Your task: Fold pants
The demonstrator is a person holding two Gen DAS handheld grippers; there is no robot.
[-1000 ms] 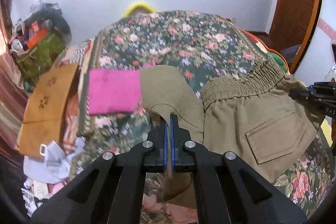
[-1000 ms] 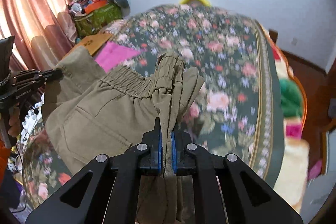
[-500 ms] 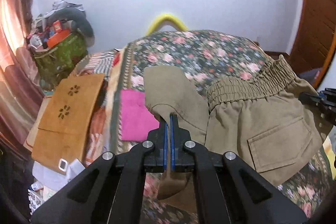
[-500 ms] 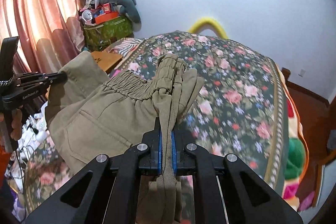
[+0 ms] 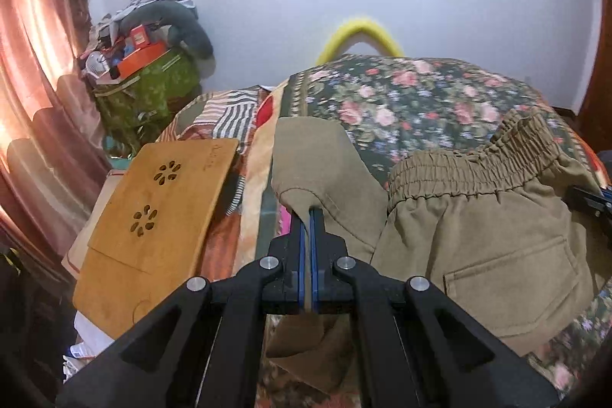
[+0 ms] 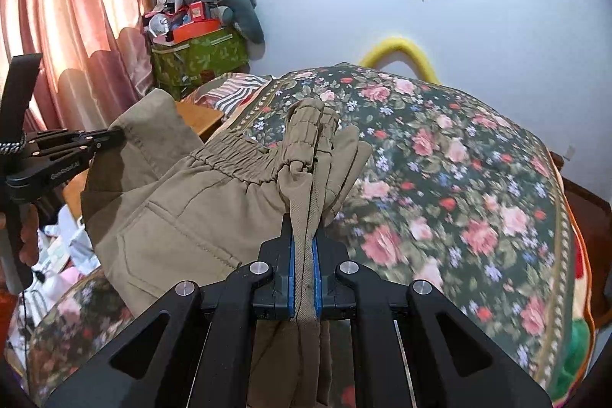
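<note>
Olive-khaki pants (image 5: 482, 236) hang in the air over the floral bed, held between both grippers. My left gripper (image 5: 306, 217) is shut on a leg hem (image 5: 317, 159), which folds forward over the fingers. My right gripper (image 6: 305, 236) is shut on the bunched elastic waistband (image 6: 310, 129). In the right wrist view the left gripper (image 6: 111, 138) shows at far left, pinching the hem corner. The back pocket (image 5: 512, 278) faces me. The right gripper's tip (image 5: 589, 201) shows at the right edge of the left wrist view.
The bed (image 6: 459, 178) has a dark floral cover. A wooden lap board (image 5: 160, 209) leans at the bed's left side. A green box (image 6: 199, 56) piled with clutter stands in the corner by pink curtains (image 6: 76, 6). A yellow arch (image 5: 359, 33) shows behind the bed.
Both grippers have risen and tilted up with the pants: more wall and the screen show now. The pink cloth on the bed is now almost hidden behind the pants and left gripper.
</note>
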